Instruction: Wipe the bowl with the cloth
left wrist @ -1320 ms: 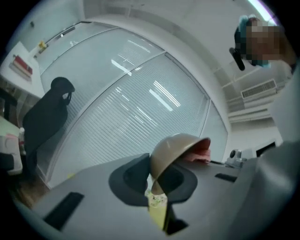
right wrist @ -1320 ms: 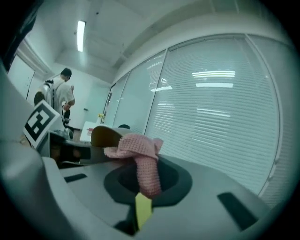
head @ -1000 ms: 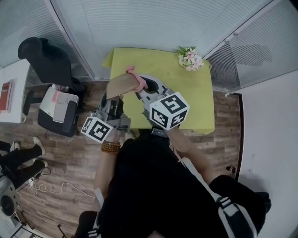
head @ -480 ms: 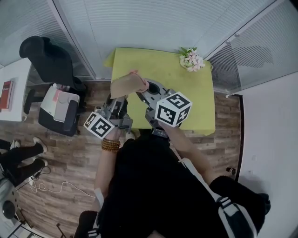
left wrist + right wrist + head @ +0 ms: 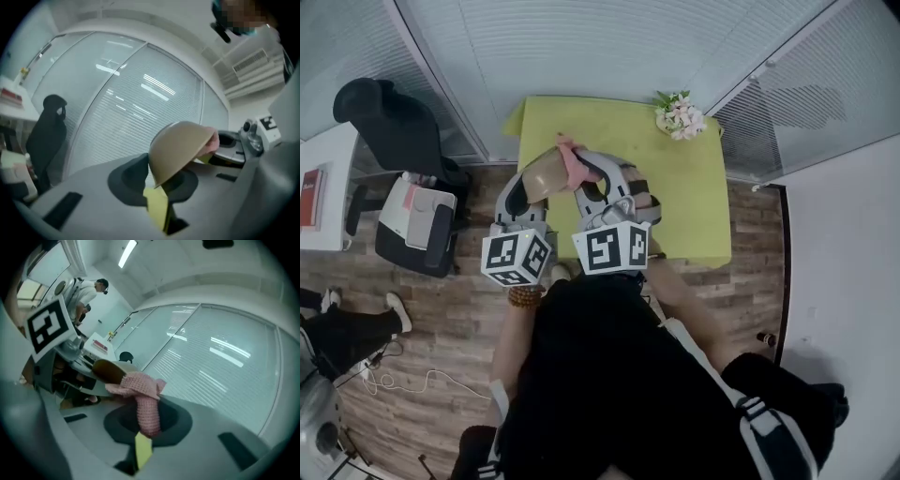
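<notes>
Rolled since before, both cubes sit side by side mid-frame. Its jaws just closing, the left claw [image 5: 157, 185] pinches the bowl [image 5: 546, 173] by its rim above the counter [image 5: 675, 187]; the right claw [image 5: 147, 425] clamps the cloth [image 5: 572, 161] against the rim. Keep the cloth pressed while turning.

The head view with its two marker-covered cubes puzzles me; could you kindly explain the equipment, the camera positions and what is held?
No robot here: a person holds a two-fingered gripper in each hand; the black-and-white marker cubes are parts of them. The head view looks steeply down from the person's head; each gripper view rides on its gripper, looking along its fingers. Below is a yellow-green table bearing a small bunch of flowers. The left gripper grips the rim of a round tan bowl; its fingers have just been closing on it. The right gripper is shut on a pink knitted cloth that touches the bowl.
</notes>
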{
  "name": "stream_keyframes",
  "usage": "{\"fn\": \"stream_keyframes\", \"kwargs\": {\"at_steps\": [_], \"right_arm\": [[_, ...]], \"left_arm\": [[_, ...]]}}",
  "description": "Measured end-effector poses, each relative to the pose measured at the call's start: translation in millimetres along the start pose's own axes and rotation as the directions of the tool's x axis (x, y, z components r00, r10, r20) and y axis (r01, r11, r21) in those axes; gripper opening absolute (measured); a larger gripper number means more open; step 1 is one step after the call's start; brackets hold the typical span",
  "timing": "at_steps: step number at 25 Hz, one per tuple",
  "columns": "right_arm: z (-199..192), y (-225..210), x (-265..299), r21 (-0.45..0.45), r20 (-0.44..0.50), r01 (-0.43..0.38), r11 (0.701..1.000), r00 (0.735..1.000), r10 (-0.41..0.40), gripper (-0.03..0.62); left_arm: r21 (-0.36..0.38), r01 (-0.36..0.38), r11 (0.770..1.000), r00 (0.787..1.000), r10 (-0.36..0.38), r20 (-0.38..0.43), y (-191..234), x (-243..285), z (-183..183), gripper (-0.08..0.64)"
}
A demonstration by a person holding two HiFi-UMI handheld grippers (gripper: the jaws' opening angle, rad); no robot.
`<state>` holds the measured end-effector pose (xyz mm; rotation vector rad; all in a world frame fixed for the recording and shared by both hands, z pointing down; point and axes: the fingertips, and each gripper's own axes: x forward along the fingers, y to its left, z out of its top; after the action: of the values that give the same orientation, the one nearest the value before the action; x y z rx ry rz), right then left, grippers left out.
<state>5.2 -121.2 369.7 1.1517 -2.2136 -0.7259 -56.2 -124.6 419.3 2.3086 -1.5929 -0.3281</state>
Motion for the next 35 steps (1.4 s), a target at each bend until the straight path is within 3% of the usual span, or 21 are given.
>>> {"fn": "stream_keyframes", "kwargs": {"at_steps": [3, 6, 8, 11, 13, 16, 19, 21, 24, 27, 29, 30, 31, 32, 33, 34, 35], "right_arm": [[0, 1, -4, 0.109, 0.033, -0.045, 0.993, 0.999, 0.041, 0.014], [3, -2, -4, 0.267, 0.085, -0.104, 0.958, 0.993, 0.084, 0.012], [6, -3, -2, 0.378, 0.126, -0.161, 0.912, 0.985, 0.122, 0.012], [6, -4, -2, 0.512, 0.171, -0.234, 0.827, 0.971, 0.168, 0.011], [5, -1, -2, 0.581, 0.194, -0.276, 0.766, 0.961, 0.199, 0.012], [1, 6, 1, 0.678, 0.232, -0.348, 0.648, 0.937, 0.26, 0.012], [-3, 14, 1, 0.756, 0.281, -0.412, 0.509, 0.906, 0.315, 0.012], [-3, 19, -1, 0.797, 0.333, -0.457, 0.394, 0.878, 0.344, 0.012], [-3, 25, -6, 0.824, 0.418, -0.519, 0.228, 0.828, 0.373, 0.012], [-5, 29, -10, 0.826, 0.476, -0.555, 0.104, 0.783, 0.401, 0.017], [-7, 33, -10, 0.829, 0.493, -0.558, 0.044, 0.765, 0.416, 0.02], [-10, 34, -9, 0.835, 0.481, -0.549, 0.045, 0.767, 0.424, 0.02], [-15, 36, -7, 0.841, 0.446, -0.532, 0.093, 0.781, 0.438, 0.02], [-22, 39, -4, 0.839, 0.383, -0.509, 0.194, 0.805, 0.453, 0.02], [-27, 41, -1, 0.816, 0.31, -0.481, 0.32, 0.832, 0.459, 0.018], [-32, 43, 1, 0.782, 0.249, -0.455, 0.426, 0.855, 0.455, 0.022], [-35, 45, 3, 0.754, 0.212, -0.439, 0.489, 0.867, 0.451, 0.026]], "left_arm": [[-0.154, 0.057, 0.986, 0.998, -0.056, 0.01, 3, 1, 0, 0.026], [-0.308, 0.146, 0.94, 0.989, -0.139, 0.044, -3, 0, -3, 0.023], [-0.378, 0.2, 0.904, 0.98, -0.181, 0.086, -7, -2, 1, 0.021], [-0.417, 0.254, 0.873, 0.967, -0.218, 0.134, -11, -5, 8, 0.02], [-0.461, 0.291, 0.839, 0.957, -0.244, 0.159, -11, -6, 8, 0.02], [-0.513, 0.341, 0.788, 0.94, -0.282, 0.192, -10, -8, 6, 0.02], [-0.507, 0.388, 0.77, 0.922, -0.313, 0.229, -9, -10, 10, 0.02], [-0.469, 0.416, 0.779, 0.908, -0.331, 0.255, -9, -14, 17, 0.02], [-0.377, 0.44, 0.815, 0.895, -0.363, 0.26, -14, -19, 23, 0.02], [-0.348, 0.474, 0.809, 0.876, -0.392, 0.281, -17, -22, 23, 0.02], [-0.325, 0.47, 0.821, 0.878, -0.397, 0.269, -17, -22, 20, 0.02], [-0.309, 0.453, 0.836, 0.888, -0.39, 0.245, -16, -20, 17, 0.02], [-0.297, 0.423, 0.856, 0.904, -0.373, 0.21, -15, -17, 13, 0.02], [-0.297, 0.384, 0.874, 0.922, -0.347, 0.172, -13, -12, 7, 0.021], [-0.319, 0.347, 0.882, 0.938, -0.318, 0.141, -10, -7, 1, 0.021], [-0.36, 0.317, 0.877, 0.948, -0.292, 0.123, -6, -3, -4, 0.021], [-0.411, 0.288, 0.865, 0.958, -0.264, 0.115, 0, 0, -8, 0.021]]}}
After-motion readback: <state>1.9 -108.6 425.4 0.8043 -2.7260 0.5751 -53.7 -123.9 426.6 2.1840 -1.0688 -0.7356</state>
